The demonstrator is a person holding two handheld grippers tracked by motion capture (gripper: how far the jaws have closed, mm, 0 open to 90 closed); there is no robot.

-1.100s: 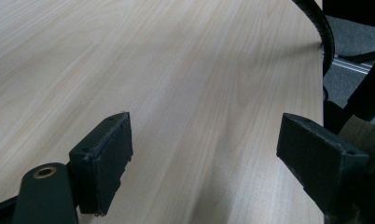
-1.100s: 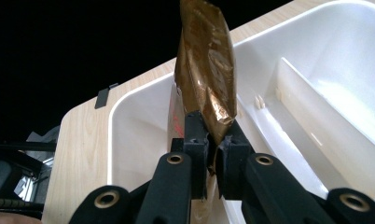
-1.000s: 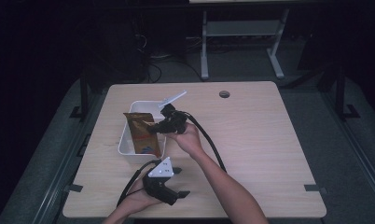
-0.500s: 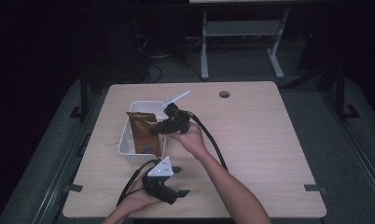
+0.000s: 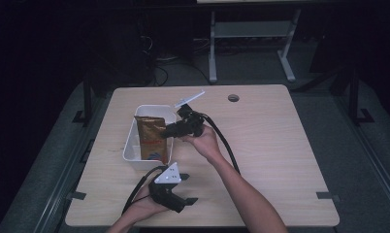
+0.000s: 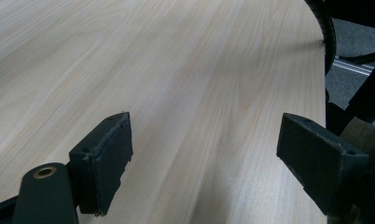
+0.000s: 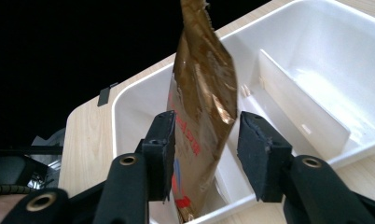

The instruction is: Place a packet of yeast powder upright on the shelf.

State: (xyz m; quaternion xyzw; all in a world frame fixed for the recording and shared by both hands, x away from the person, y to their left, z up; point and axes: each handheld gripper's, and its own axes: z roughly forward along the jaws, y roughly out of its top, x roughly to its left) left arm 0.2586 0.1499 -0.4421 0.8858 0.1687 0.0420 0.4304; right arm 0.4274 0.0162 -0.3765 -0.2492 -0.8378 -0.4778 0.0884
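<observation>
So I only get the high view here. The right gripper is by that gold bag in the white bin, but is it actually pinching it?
Observer: No. In the right gripper view the right gripper is open, and the bag stands between its jaws with a gap on each side.
Operator: Is the bin just one big space?
Observer: No, a white divider splits the bin. The bag's foot is in the nearer compartment.
Operator: And the left gripper, holding anything?
Observer: Nothing. The left gripper is open, with bare table between its jaws.
</observation>
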